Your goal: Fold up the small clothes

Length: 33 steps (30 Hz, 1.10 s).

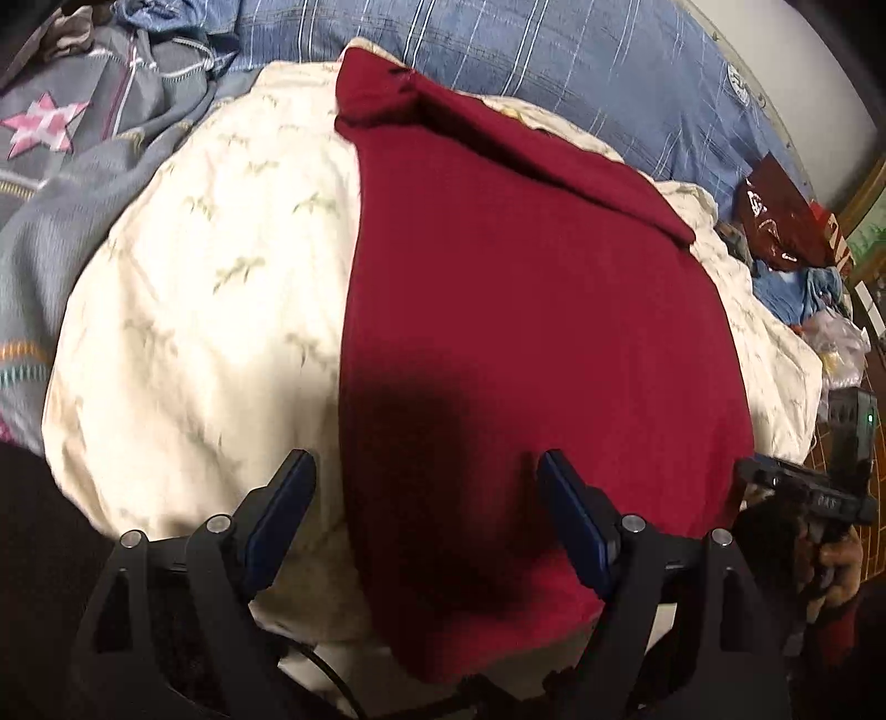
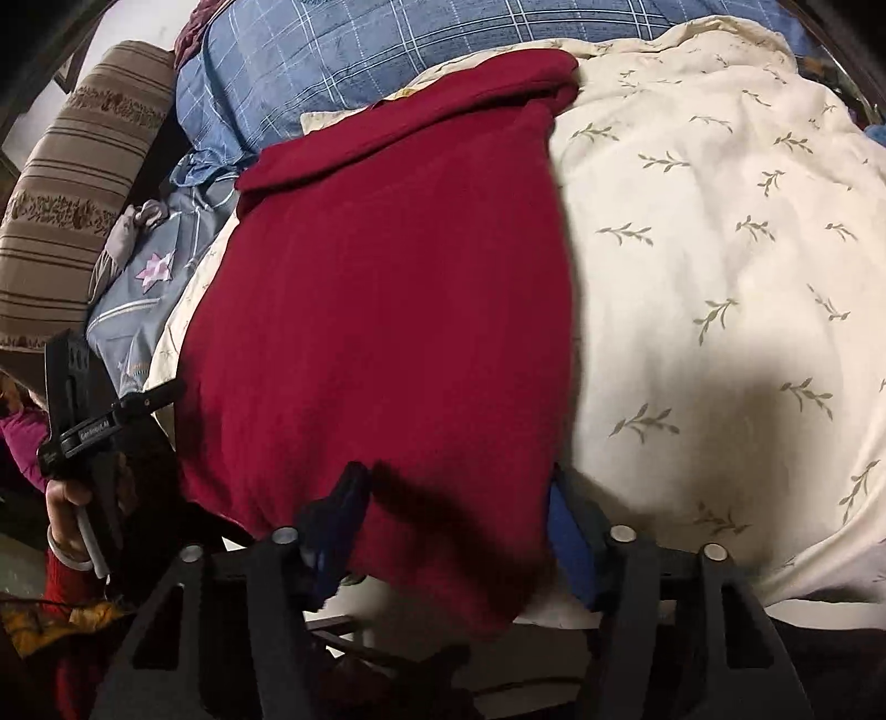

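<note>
While the red garment [image 1: 526,310] lies spread lengthwise over a cream leaf-print quilt [image 1: 210,288] on the bed, its far end is folded over into a flap. Left tongs [image 1: 426,498] hover wide apart above the garment's near left edge, gripping nothing. Right tongs [image 2: 459,515] also stand wide, the garment's near hem lying between their blue pads [image 2: 570,543]. A blue checked blanket [image 1: 554,50] sits beyond, and a grey star-patterned cloth [image 1: 66,166] lies at far left.

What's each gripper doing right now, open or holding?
Left gripper: open, empty, over the red garment.
Right gripper: open, straddling the garment's near edge.
</note>
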Each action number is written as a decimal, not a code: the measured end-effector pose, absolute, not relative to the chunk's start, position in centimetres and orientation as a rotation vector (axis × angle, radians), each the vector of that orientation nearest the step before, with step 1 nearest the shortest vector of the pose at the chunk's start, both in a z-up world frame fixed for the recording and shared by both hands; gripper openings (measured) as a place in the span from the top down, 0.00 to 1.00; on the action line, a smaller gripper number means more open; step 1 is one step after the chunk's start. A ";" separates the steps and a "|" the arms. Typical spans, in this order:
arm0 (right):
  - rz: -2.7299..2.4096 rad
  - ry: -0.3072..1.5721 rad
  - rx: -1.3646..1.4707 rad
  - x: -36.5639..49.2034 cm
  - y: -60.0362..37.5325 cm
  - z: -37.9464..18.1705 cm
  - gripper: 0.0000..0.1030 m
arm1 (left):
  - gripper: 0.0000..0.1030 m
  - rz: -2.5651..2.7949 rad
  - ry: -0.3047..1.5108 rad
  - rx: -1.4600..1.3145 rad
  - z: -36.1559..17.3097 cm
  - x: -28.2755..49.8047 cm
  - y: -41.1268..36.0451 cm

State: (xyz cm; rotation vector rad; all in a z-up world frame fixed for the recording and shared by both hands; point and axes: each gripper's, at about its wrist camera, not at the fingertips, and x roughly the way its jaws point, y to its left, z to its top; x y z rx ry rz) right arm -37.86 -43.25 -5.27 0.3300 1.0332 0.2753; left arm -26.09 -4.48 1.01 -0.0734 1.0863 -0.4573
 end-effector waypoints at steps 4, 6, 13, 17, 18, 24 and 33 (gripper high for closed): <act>0.291 1.047 0.355 -37.7 -43.7 -5.4 0.40 | 0.20 -0.464 1.116 -0.072 0.7 -27.0 -4.4; 0.296 1.052 0.364 -37.6 -43.7 -5.4 0.39 | 0.20 -0.468 1.124 -0.069 0.6 -27.3 -4.4; 0.348 1.091 0.346 -38.2 -43.0 -5.3 0.39 | 0.20 -0.508 1.163 -0.103 -0.1 -28.3 -4.5; 0.360 1.118 0.374 -38.1 -42.8 -6.2 0.40 | 0.20 -0.513 1.166 -0.084 -0.3 -28.6 -4.7; 0.363 1.118 0.383 -38.1 -42.8 -6.4 0.40 | 0.20 -0.512 1.168 -0.086 -0.3 -28.6 -4.7; 0.370 1.101 0.414 -38.2 -43.1 -6.4 0.36 | 0.20 -0.505 1.170 -0.064 -0.5 -29.0 -5.2; 0.376 1.109 0.314 -38.8 -41.5 -5.7 0.68 | 0.29 -0.507 1.183 -0.073 -0.9 -29.3 -5.2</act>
